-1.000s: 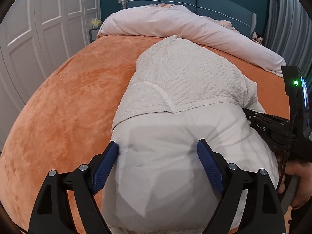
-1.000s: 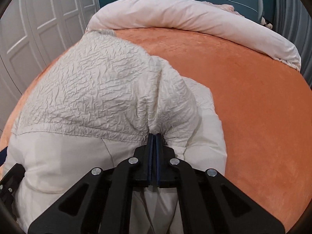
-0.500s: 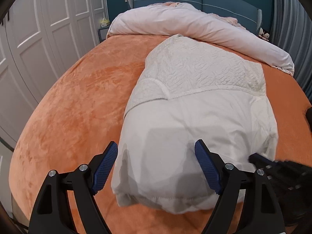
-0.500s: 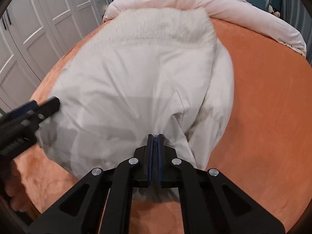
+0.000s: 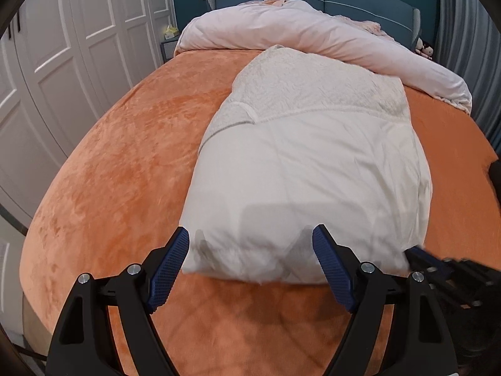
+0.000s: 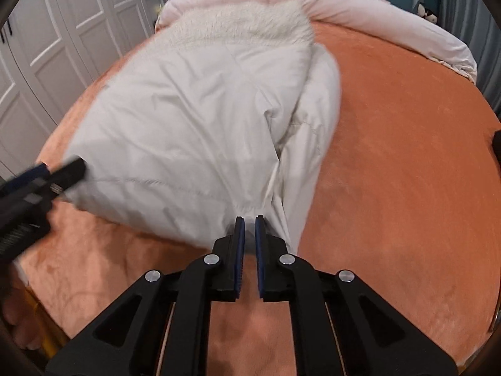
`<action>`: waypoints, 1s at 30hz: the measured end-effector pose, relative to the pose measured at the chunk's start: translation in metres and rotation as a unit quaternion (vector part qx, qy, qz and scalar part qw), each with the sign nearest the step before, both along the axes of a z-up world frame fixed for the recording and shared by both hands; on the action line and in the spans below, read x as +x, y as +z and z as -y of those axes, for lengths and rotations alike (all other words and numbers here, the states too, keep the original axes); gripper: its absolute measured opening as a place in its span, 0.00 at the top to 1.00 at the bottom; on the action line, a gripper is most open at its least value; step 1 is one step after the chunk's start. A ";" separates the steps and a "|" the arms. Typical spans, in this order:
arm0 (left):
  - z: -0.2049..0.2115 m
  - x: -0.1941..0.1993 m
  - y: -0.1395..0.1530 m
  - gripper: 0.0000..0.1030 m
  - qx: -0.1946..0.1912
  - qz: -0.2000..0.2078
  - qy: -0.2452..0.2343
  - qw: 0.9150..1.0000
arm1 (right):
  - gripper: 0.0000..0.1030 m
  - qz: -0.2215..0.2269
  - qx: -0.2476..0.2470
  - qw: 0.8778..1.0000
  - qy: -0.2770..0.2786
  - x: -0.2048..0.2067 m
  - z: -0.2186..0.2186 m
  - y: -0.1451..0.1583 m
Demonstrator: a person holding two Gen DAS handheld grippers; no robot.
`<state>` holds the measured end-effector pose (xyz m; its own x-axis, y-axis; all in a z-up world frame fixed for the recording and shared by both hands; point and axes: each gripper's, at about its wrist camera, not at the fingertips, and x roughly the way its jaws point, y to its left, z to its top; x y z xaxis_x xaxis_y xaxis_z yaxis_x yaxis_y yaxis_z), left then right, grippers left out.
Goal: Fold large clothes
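Looking down from the left wrist: left tongs (image 5: pixel 250 244) spread wide and empty, blue pads either side of the near edge of a folded cream-white padded coat with a crinkle-textured upper part (image 5: pixel 307 169), not pressing it. Coat lying in a thick rectangular bundle on the orange plush bed cover (image 5: pixel 119 169), near the foot. Behind it, a rolled pale pink duvet (image 5: pixel 313 40) against a teal upholstered headboard (image 5: pixel 344 3); white panelled wardrobe doors (image 5: pixel 62 47) to the left.

Looking down from the right wrist: right tongs (image 6: pixel 249 221) opening, only a narrow gap showing between the pads, a pinch of the coat's near right corner between them, seemingly just slipping free. Left tongs blurred at the coat's left edge.

Judged step: releasing after pulling the fold toward the bed's foot. Next move likely calls for letting go fully, then smoothing or making another fold.

No brand, label or legible writing visible.
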<state>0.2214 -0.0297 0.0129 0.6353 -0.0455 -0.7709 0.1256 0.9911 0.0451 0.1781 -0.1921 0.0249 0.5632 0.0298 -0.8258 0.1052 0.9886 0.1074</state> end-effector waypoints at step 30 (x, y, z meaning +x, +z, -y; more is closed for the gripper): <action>-0.022 -0.101 -0.090 0.18 -0.001 -0.018 0.021 1.000 | 0.34 0.035 -0.045 0.998 -0.038 -0.120 -0.025 -0.067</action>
